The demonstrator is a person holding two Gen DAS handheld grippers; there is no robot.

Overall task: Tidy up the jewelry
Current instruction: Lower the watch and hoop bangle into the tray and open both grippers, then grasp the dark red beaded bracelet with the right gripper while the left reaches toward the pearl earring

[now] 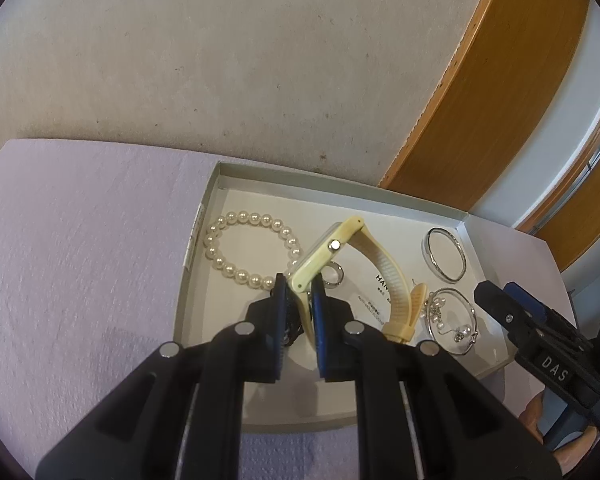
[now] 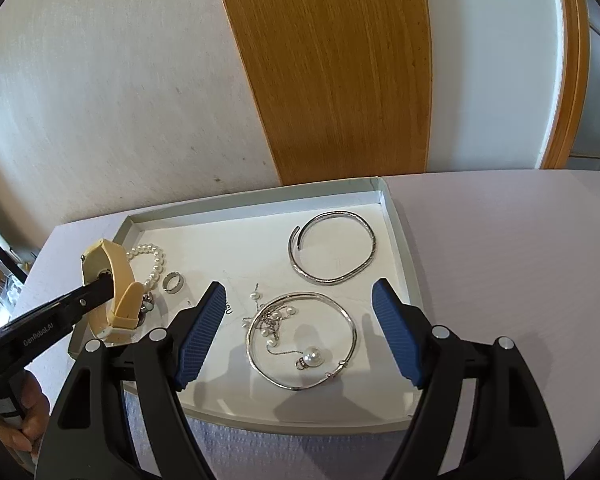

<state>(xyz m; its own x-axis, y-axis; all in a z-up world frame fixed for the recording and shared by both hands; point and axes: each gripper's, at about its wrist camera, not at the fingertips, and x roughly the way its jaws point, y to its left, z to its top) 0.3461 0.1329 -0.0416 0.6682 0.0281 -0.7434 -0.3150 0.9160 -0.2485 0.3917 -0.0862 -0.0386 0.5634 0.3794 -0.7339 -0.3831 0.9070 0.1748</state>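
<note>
My left gripper (image 1: 298, 282) is shut on a cream wristwatch (image 1: 320, 254) and holds it above the left part of a shallow white tray (image 1: 340, 192). The watch also shows in the right wrist view (image 2: 112, 280), gripped by the left gripper (image 2: 102, 280). In the tray lie a pearl bracelet (image 1: 228, 236), a silver ring (image 2: 173, 281), a silver bangle (image 2: 332, 248), and a thin hoop with a pearl chain inside it (image 2: 302, 344). My right gripper (image 2: 300, 328) is open and empty, its jaws on either side of the hoop, above it.
The tray sits on a pale lilac table (image 2: 520, 280) against a grey-white wall (image 1: 220, 60) with a wooden panel (image 2: 332, 72). The table's far edge is just behind the tray.
</note>
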